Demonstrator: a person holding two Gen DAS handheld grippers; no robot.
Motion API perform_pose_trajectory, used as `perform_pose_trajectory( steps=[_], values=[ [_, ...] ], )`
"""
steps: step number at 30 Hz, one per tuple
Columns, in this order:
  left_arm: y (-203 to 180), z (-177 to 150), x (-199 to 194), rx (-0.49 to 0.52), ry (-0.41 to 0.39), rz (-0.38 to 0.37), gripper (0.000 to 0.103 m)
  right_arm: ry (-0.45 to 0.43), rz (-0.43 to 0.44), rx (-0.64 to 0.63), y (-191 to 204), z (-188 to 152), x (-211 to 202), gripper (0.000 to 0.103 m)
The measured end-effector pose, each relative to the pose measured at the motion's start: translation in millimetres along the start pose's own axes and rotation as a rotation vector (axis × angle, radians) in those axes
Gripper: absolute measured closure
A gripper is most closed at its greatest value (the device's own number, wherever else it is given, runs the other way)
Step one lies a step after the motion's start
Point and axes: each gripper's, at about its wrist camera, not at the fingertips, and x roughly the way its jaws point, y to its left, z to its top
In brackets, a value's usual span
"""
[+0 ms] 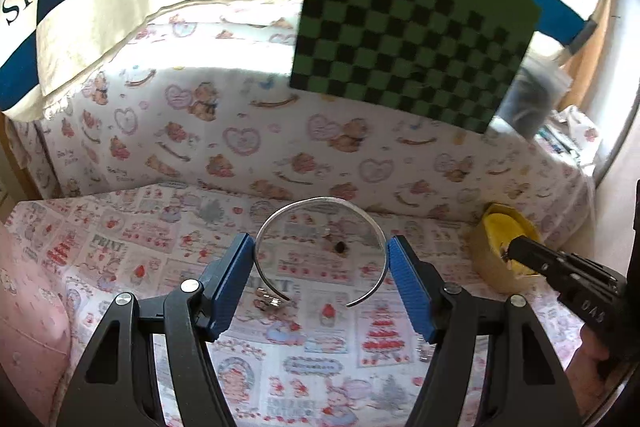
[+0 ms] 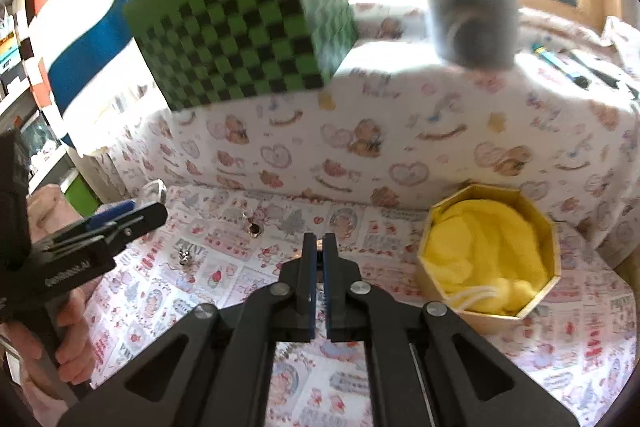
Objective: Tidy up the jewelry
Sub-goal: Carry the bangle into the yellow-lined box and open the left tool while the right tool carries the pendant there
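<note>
Bangle (image 1: 320,247) above printed cloth (image 1: 120,247); green checkered box (image 1: 408,39) behind.

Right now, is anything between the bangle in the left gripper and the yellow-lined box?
Nothing on the cloth blocks it. The silver bangle sits in the left gripper; only the shut right gripper hovers near the box, whose top is open.
</note>
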Motion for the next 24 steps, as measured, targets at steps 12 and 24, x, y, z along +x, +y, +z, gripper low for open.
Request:
perform_pose_trajectory(
  steps=[12,24],
  values=[
    [-47,7,-6,0.016,0.066,-0.112,0.036,-0.182,0.018,0.162,-87,5,-74,0.101],
    [-153,15,55,0.029,0.216,-0.252,0.036,-0.065,0.134,0.353,-167,0,-30,0.101]
  ],
)
